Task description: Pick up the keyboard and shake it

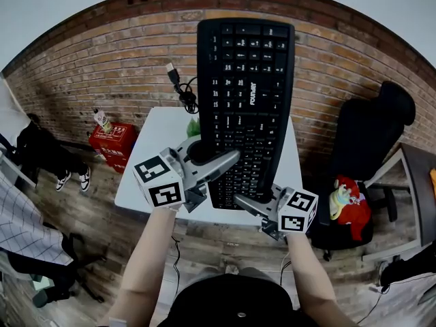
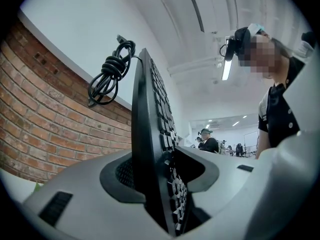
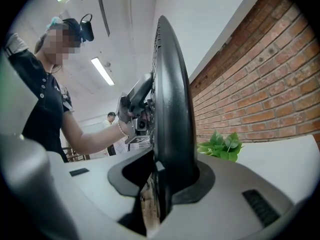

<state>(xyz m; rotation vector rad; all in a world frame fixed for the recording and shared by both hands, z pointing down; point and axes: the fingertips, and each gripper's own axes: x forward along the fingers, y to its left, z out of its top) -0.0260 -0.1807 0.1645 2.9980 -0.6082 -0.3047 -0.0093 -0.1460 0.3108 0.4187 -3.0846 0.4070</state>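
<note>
Keyboard [image 1: 245, 94], black, lifted clear of the white table [image 1: 146, 176] and stood up on end, keys toward the person, top edge high against the brick wall [image 1: 102, 67]. Gripped at its lower end from both sides. Left gripper [image 1: 214, 157] clenched on the lower left corner, one jaw across the keys, the other behind the back panel, both pads pressing. Right gripper [image 1: 248, 201] clamped on the lower right edge, with the board's rim likewise pinched between its two jaws. Coiled cable [image 1: 182, 87], plug uppermost, hanging off the keyboard's upper left corner. Small green plant [image 1: 193, 127] on the table, just left of the board and partly hidden behind it. On the floor to the left, a red crate [image 1: 112, 145] with a bottle [image 1: 103, 120] standing at its top; whether in it or on it, impossible to tell. To the right, a black chair [image 1: 368, 135] with a red and yellow soft toy [image 1: 349, 203] resting on it.
</note>
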